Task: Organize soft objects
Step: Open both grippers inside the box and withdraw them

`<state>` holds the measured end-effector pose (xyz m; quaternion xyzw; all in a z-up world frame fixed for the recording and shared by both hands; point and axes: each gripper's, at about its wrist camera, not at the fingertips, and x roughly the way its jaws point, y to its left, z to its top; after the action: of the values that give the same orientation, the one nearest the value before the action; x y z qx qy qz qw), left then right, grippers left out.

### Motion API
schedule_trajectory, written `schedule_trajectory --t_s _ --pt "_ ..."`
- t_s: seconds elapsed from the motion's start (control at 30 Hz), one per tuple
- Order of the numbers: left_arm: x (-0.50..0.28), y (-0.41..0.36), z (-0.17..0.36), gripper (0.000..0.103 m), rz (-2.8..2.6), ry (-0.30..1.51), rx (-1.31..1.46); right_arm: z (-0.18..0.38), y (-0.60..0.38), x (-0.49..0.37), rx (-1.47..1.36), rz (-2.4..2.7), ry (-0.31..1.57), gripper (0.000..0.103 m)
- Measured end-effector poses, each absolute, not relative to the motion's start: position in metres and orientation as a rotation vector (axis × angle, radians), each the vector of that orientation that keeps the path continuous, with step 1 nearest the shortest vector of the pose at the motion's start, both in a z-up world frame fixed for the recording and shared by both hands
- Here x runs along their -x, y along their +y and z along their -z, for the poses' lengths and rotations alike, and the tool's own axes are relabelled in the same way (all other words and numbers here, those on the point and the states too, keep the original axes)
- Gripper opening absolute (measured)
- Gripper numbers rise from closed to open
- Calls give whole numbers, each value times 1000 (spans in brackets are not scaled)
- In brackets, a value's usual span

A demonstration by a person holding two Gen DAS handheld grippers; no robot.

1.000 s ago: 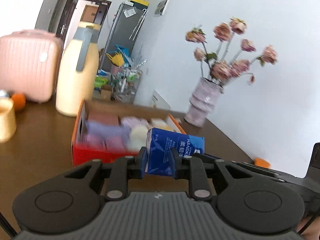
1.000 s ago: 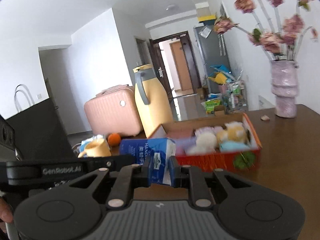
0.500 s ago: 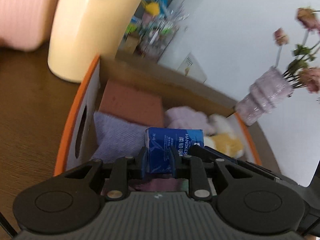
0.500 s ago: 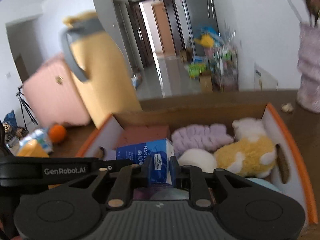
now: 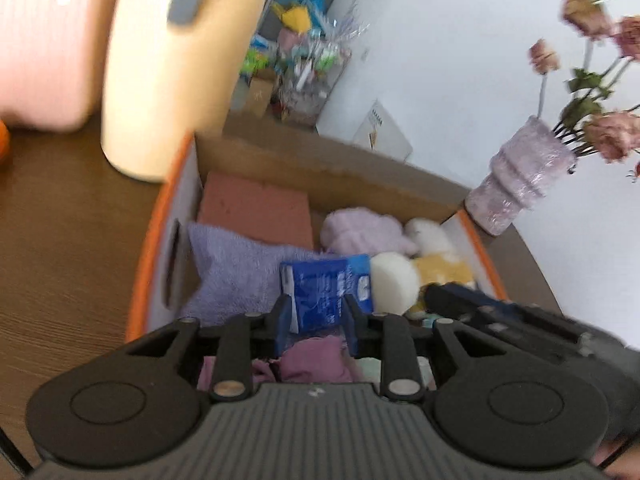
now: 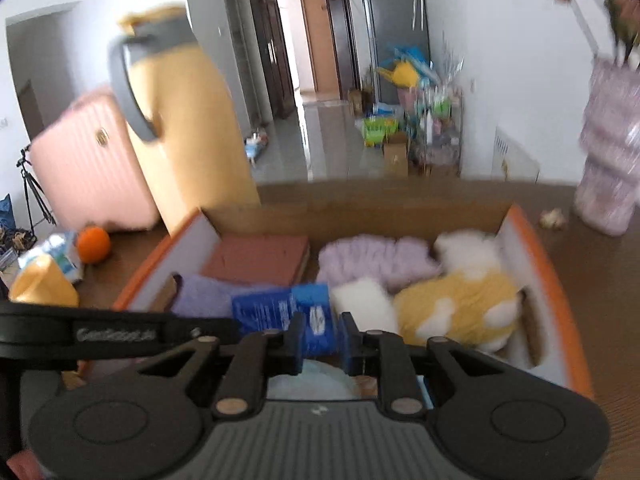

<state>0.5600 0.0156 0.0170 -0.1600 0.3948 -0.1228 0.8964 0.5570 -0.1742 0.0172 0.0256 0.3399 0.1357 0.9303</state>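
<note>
Over the orange box point(image 5: 149, 264) of plush toys point(image 6: 456, 300), left gripper point(image 5: 316, 320) and right gripper point(image 6: 322, 338) both pinching blue tissue pack point(image 5: 326, 288)

A blue tissue pack point(image 5: 326, 289) with white print sits among lilac, pink, white and yellow soft things in an orange-rimmed box point(image 5: 148, 256).

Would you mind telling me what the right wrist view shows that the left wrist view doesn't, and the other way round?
Only the right wrist view: a yellow cup at the left edge, the whole orange, the hallway door.

Only the left wrist view: the pink flowers in full, a pink cloth beneath the fingers.

Both: the tissue pack gripped from both ends by the left gripper and right gripper, over the box holding a purple towel, yellow plush, and brown pad; also the jug, suitcase, vase.
</note>
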Motion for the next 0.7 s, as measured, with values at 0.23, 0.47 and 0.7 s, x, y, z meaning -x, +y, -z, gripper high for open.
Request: schedule_trajectory --t_s 0.23,0.47,0.7 --pt "-487 23 -80 48 136 670 158 -91 -216 -493 -10 -219 567 30" --pt "-403 19 -90 103 12 384 53 -110 -260 -427 94 -133 492 82" --pt "-364 15 -73 103 -13 336 58 -84 -272 -371 147 -96 330 95"
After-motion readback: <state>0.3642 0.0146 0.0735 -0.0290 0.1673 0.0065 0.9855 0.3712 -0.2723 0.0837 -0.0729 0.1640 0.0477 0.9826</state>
